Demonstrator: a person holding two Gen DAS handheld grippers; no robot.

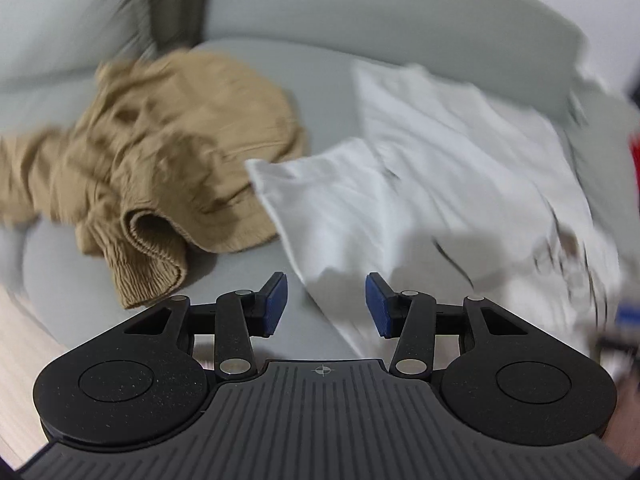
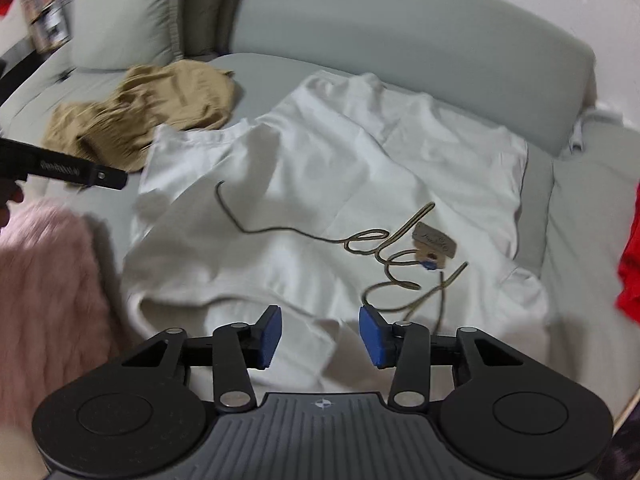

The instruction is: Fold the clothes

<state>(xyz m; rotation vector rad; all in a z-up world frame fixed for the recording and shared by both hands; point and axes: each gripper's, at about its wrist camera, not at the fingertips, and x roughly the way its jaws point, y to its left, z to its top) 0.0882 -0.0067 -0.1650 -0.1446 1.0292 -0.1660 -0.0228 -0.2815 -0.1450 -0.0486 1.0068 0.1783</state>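
A white garment (image 2: 320, 184) lies spread on the grey sofa seat (image 2: 260, 72), with a thin cord (image 2: 384, 240) and a paper tag (image 2: 434, 240) on top of it. It also shows in the left wrist view (image 1: 420, 184), blurred. A crumpled tan garment (image 1: 168, 160) lies to its left, and it also shows in the right wrist view (image 2: 152, 108). My left gripper (image 1: 326, 304) is open and empty above the white garment's near corner. My right gripper (image 2: 320, 334) is open and empty over the white garment's near edge.
A grey cushion (image 2: 124, 16) leans on the sofa back (image 2: 400, 40). A pink fluffy item (image 2: 48, 292) sits at the left and a red cloth (image 2: 630, 264) at the right. The left gripper's black body (image 2: 64, 168) pokes in from the left.
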